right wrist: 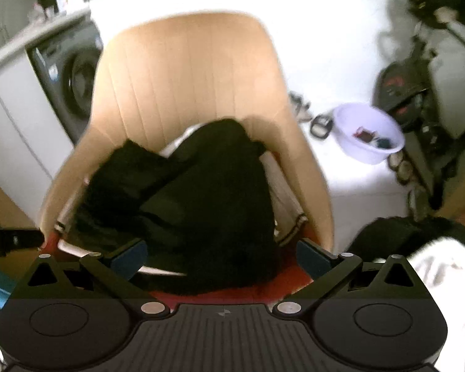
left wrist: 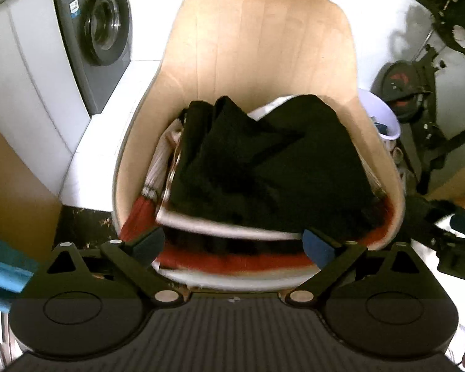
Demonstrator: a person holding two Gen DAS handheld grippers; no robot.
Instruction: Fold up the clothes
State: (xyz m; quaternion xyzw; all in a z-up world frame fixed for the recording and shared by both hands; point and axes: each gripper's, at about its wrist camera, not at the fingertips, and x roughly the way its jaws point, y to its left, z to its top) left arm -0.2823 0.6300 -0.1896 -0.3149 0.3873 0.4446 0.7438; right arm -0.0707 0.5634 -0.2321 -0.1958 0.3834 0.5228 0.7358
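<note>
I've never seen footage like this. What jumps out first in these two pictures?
A crumpled black garment heaped on a pale wooden chair fills the middle of both views, lying on red and white striped fabric. At the bottom edge, each camera's own gripper, the left gripper and the right gripper, stands open and empty. A grey washing machine sits to the left.

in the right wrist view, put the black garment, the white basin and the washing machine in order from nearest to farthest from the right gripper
From the right gripper:
1. Black garment, straight ahead on the chair seat.
2. White basin, on the floor, ahead right.
3. Washing machine, ahead left; too close to the basin to rank surely.
</note>
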